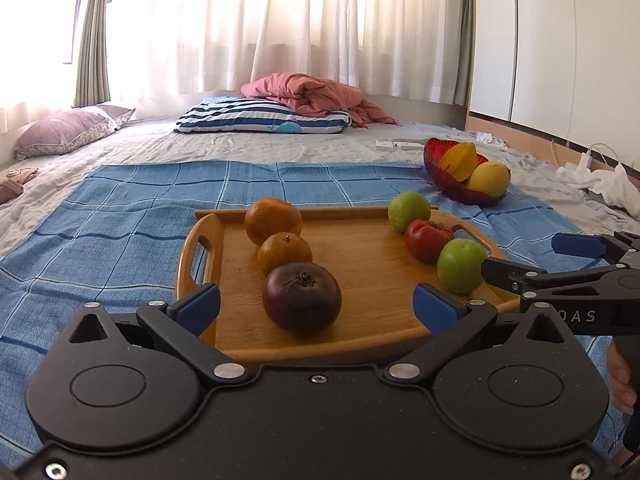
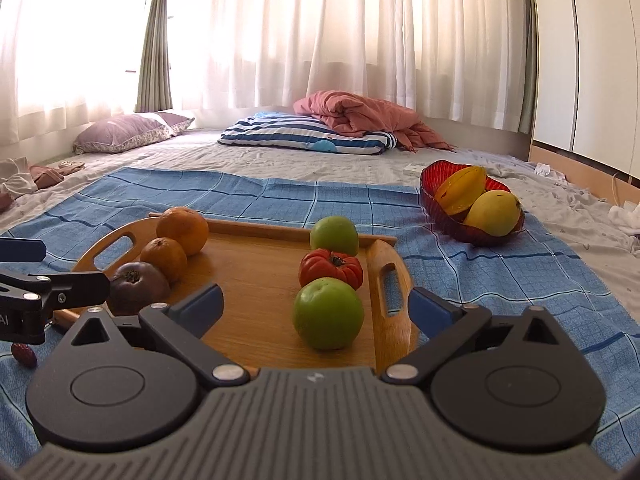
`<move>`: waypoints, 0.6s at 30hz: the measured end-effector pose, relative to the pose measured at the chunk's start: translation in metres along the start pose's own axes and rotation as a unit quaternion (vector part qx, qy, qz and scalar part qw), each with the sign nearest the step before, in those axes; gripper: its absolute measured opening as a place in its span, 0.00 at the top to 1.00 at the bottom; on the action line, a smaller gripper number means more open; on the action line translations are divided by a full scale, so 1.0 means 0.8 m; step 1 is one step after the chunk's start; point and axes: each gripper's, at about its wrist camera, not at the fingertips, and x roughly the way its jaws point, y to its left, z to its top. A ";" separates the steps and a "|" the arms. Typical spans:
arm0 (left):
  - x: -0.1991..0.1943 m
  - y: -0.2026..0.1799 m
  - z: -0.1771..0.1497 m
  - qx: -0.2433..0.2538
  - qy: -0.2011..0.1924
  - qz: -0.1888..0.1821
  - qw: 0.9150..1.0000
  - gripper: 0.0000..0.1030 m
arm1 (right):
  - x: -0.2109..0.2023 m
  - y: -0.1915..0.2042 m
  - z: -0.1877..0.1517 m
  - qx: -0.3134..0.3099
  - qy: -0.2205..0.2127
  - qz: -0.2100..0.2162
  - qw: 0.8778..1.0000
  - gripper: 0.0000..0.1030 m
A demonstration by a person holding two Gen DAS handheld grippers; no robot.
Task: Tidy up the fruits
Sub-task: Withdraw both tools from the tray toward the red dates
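A wooden tray (image 1: 360,340) lies on a blue checked cloth. Its left column holds two oranges (image 1: 273,220) and a dark purple fruit (image 1: 302,300). The right column runs green apple (image 2: 334,236), red ribbed tomato (image 2: 331,267), green apple (image 2: 328,314). My left gripper (image 1: 316,305) is open at the tray's near edge, and the purple fruit sits between its blue pads untouched. Beside it, my right gripper (image 2: 318,306) is open around the near green apple without touching it. A red bowl (image 2: 448,220) at the far right holds a star fruit (image 2: 460,192) and a yellow mango (image 2: 494,213).
A small dark red fruit (image 2: 24,354) lies on the cloth left of the tray. Behind the cloth, on the bed, are a striped pillow (image 1: 260,118), a pink blanket (image 1: 312,94) and a purple pillow (image 1: 68,130). White clothes and cables (image 1: 600,178) lie to the right.
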 end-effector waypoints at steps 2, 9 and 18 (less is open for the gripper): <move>-0.007 0.002 -0.010 -0.006 -0.001 0.002 1.000 0.00 | -0.009 0.003 -0.009 -0.003 -0.007 -0.002 1.000 0.00; -0.020 0.009 -0.037 -0.009 0.007 0.022 1.000 0.00 | -0.032 0.014 -0.043 -0.001 -0.018 0.001 1.000 0.00; -0.018 0.025 -0.058 -0.011 0.016 0.053 0.998 0.00 | -0.038 0.034 -0.082 -0.001 -0.007 0.016 1.000 0.00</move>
